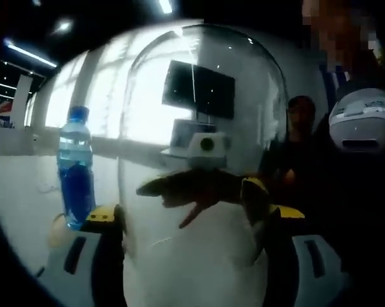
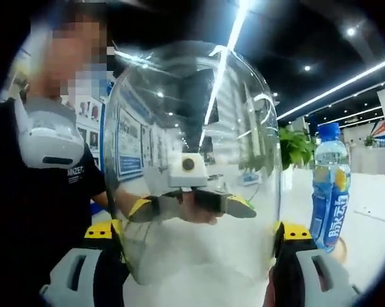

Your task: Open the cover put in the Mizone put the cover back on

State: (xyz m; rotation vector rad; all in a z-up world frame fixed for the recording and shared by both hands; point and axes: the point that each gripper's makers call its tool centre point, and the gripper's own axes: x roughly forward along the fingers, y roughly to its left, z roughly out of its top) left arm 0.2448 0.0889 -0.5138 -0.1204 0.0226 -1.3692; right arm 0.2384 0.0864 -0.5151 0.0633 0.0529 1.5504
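Note:
A tall clear dome cover [image 1: 202, 128] [image 2: 192, 115] stands upright between my two grippers. My left gripper [image 1: 192, 216] has its yellow-tipped jaws against the dome's two sides, shut on it. From the opposite side, my right gripper [image 2: 197, 231] clasps the same dome, and each gripper shows through the glass in the other's view. The Mizone bottle [image 1: 75, 169] [image 2: 330, 188], blue liquid with a blue cap, stands upright on the white table [image 1: 20, 192] beside the dome, outside it. I cannot tell whether the dome's rim rests on the table.
A person in dark clothes [image 2: 26, 211] stands close behind the dome with a white device [image 1: 362, 118] on the chest. A dark monitor [image 1: 199, 89] and bright windows lie beyond. A green plant [image 2: 296, 147] stands behind the bottle.

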